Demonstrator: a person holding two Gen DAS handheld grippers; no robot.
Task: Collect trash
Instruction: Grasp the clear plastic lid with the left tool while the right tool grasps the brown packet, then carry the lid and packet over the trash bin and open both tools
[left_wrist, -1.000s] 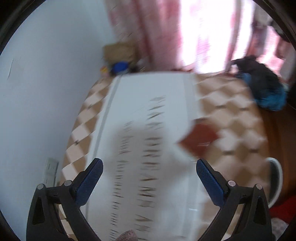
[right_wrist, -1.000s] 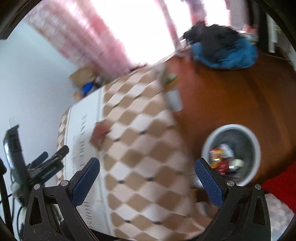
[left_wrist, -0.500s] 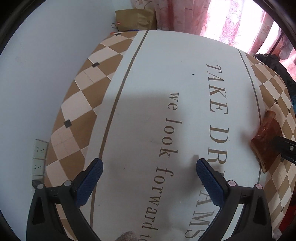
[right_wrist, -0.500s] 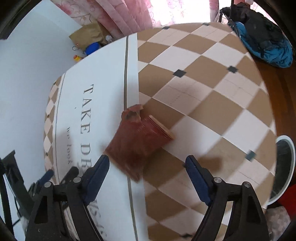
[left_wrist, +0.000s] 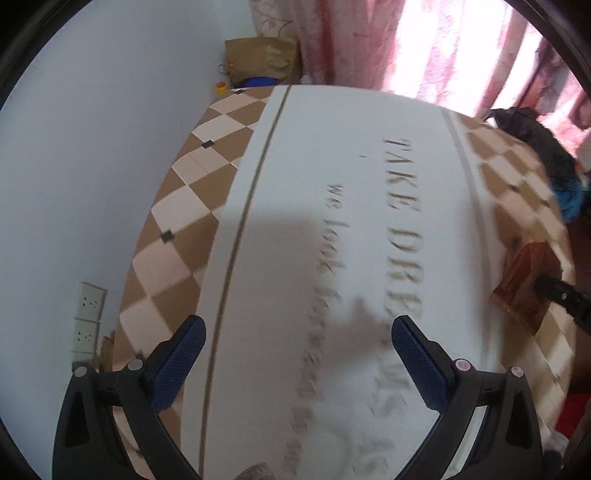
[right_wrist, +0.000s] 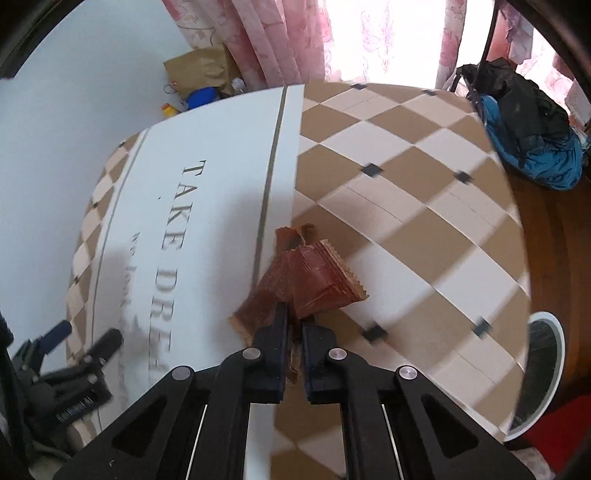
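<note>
The right gripper (right_wrist: 294, 325) is clenched on the near edge of a red-brown wrapper (right_wrist: 310, 280) — it lies on the table (right_wrist: 406, 177) where white strip meets checks. The left gripper (left_wrist: 297, 345) hangs released over the strip — wrapper well right of it.

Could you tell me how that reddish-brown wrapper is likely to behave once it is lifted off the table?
The wrapper looks thin and creased, so it will probably flop and sag from the right tongs, which are shut on its near edge. It seems light and empty. Its torn top flap may flutter or snag.
</note>
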